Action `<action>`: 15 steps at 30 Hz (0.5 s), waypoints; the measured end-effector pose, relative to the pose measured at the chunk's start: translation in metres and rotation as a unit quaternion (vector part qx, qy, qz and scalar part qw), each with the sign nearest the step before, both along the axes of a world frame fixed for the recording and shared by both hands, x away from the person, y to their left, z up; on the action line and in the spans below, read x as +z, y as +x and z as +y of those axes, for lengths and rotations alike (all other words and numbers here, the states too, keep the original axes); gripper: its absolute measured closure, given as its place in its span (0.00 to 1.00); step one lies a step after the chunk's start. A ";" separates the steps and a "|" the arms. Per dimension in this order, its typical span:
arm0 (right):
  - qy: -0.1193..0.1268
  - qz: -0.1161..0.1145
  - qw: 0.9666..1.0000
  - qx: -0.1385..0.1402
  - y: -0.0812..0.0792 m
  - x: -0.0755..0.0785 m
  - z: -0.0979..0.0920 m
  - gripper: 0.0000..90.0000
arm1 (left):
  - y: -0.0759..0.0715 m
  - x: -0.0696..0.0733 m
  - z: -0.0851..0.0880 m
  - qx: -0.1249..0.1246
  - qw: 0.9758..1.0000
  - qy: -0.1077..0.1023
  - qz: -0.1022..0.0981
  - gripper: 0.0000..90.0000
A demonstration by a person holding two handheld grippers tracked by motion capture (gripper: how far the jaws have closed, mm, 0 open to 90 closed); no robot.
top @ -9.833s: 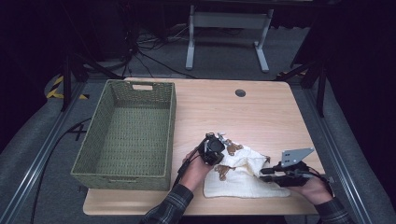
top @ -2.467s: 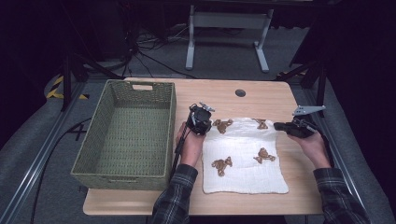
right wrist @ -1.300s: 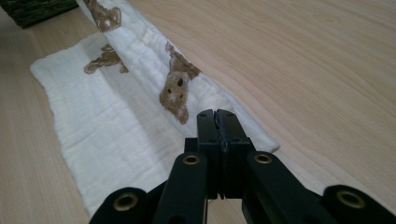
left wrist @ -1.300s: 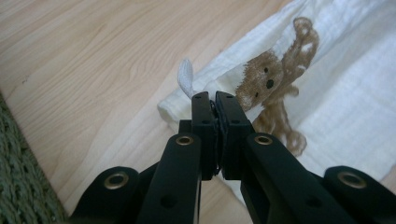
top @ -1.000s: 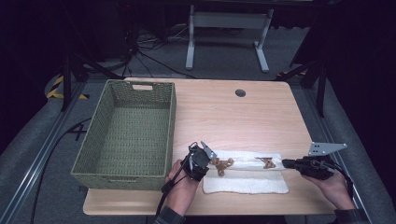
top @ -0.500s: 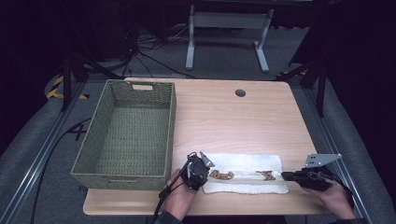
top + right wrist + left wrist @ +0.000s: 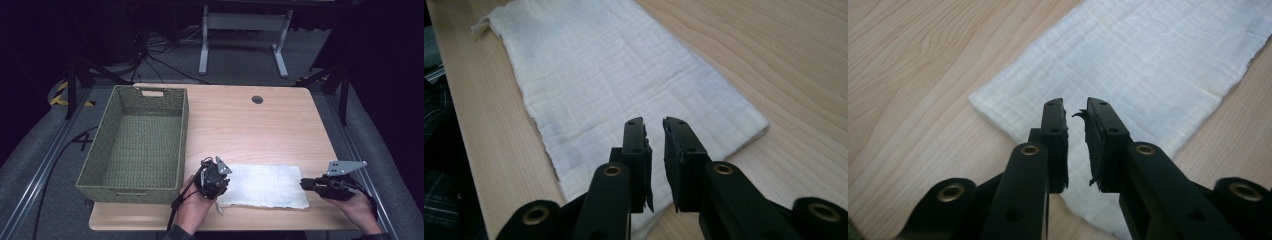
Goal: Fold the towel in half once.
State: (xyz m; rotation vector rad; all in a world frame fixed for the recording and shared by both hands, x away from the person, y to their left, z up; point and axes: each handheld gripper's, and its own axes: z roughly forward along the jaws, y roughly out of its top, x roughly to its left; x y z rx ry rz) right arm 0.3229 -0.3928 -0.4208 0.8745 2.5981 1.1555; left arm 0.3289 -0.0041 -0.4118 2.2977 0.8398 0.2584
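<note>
Near the lower edge of the high view, the left gripper [image 7: 214, 176] sits at the left end of the folded white cloth [image 7: 265, 186] and the right gripper [image 7: 320, 184] at its right end. In both gripper views each pair of jaws has just been opening; a narrow gap shows between the pads, nothing is clamped, and the cloth lies flat beneath. The cloth rests in the lower centre of the wooden table [image 7: 260, 135]. To the left, centre frame, stands a green woven basket [image 7: 137, 145]. A round grommet [image 7: 257, 99] marks the table's far edge.
</note>
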 end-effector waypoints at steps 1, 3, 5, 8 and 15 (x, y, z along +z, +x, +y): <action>-0.002 -0.003 1.000 0.000 0.003 -0.001 0.001 0.91 | 0.003 -0.001 -0.002 -0.001 1.000 0.000 0.003 0.92; -0.005 0.000 1.000 0.001 0.008 -0.002 0.005 0.96 | 0.010 -0.004 -0.005 -0.007 1.000 -0.006 0.009 0.98; -0.010 0.003 1.000 -0.002 0.013 -0.004 0.007 0.99 | 0.019 -0.008 -0.009 -0.011 1.000 -0.002 0.014 1.00; -0.018 0.013 1.000 -0.003 0.020 -0.011 0.009 1.00 | 0.030 -0.017 -0.016 -0.006 1.000 0.012 0.026 1.00; -0.054 0.034 0.998 -0.004 0.025 -0.027 0.011 1.00 | 0.037 -0.036 -0.028 -0.028 0.997 0.048 0.047 1.00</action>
